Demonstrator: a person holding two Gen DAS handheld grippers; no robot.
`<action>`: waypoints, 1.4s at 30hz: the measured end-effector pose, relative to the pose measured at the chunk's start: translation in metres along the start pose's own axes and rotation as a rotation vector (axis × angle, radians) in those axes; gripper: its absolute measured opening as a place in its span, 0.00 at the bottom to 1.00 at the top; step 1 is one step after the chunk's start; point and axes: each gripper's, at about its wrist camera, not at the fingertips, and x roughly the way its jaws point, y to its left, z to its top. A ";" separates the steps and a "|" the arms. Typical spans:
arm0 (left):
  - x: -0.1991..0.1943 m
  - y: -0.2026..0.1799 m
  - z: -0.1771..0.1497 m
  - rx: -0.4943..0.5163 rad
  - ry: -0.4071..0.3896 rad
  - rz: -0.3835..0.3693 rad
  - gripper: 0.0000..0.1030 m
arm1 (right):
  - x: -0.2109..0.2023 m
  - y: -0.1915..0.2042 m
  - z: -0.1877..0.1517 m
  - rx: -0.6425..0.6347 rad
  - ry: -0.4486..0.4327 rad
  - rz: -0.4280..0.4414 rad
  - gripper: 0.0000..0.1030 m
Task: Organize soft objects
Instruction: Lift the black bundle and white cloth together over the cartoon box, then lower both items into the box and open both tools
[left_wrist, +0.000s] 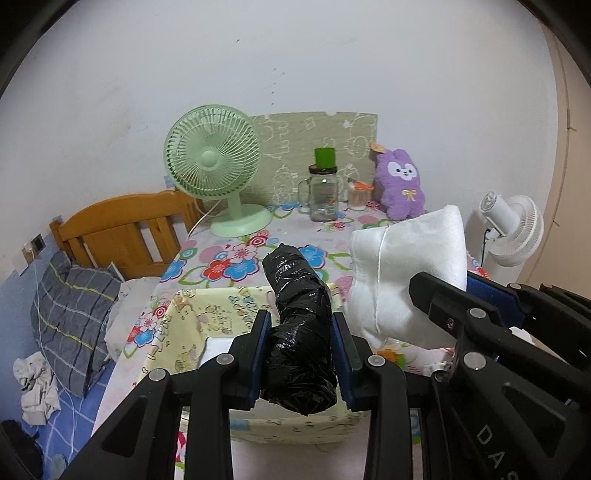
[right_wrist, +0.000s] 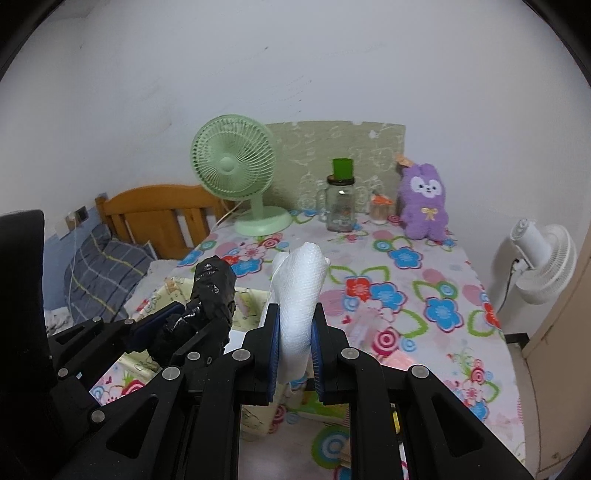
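Both grippers pinch soft things: left gripper (left_wrist: 301, 347) a crinkled black plastic roll (left_wrist: 301, 314), right gripper (right_wrist: 295, 345) a white quilted cloth (right_wrist: 301, 295).

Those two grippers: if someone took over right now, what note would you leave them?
Left gripper: shut on the black roll, held above the yellow box.
Right gripper: shut on the white pack, held off the table just right of the box.
Done: both soft things are picked up.
Left: neither is set down yet; probably both go into the box. The purple plush sits untouched at the far edge, beside the jar and green fan.
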 end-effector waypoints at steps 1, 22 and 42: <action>0.002 0.004 -0.001 -0.004 0.005 0.003 0.32 | 0.004 0.003 0.000 -0.002 0.005 0.006 0.18; 0.060 0.061 -0.021 -0.062 0.139 0.068 0.32 | 0.094 0.051 -0.005 -0.043 0.156 0.121 0.18; 0.088 0.077 -0.038 -0.106 0.215 0.042 0.54 | 0.137 0.065 -0.017 -0.077 0.265 0.124 0.53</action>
